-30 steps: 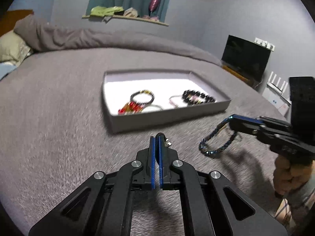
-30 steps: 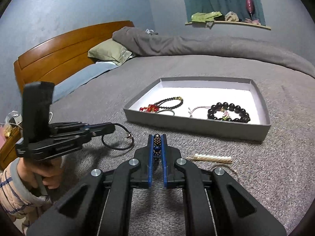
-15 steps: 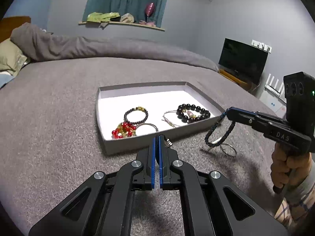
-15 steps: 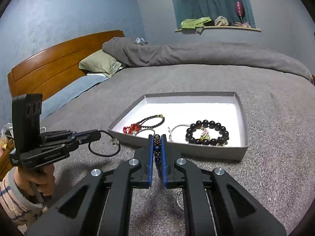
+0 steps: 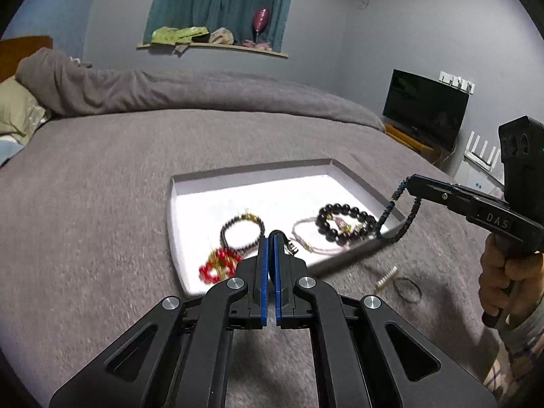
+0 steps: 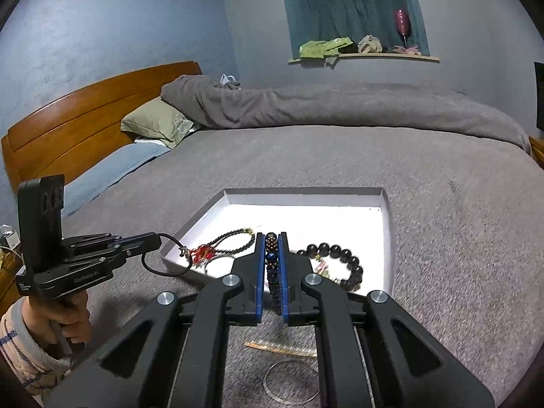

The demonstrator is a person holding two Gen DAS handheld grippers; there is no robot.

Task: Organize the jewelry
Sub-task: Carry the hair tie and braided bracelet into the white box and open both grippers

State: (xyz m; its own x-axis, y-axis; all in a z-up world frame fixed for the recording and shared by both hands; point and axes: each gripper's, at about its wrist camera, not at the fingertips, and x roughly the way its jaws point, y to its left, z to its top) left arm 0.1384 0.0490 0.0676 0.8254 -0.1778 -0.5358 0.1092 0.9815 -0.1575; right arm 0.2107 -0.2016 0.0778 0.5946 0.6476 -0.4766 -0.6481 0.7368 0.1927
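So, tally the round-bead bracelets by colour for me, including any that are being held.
Black or dark: 2 (big-bead bracelet, small-bead bracelet, both in the tray)
Red: 1 (red bracelet, in the tray)
Blue: 1 (blue bracelet, in the right tool)
Total: 4

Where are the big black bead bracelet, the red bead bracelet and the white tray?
Black bead bracelet [image 5: 343, 211]: left wrist view, on its far beads.
Red bead bracelet [image 5: 212, 268]: left wrist view, on its red beads.
White tray [image 6: 306, 192]: right wrist view, on its far wall.

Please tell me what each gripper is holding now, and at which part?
The left gripper pinches a thin black cord bracelet by its cord; the right gripper pinches a dark blue beaded bracelet at its top.
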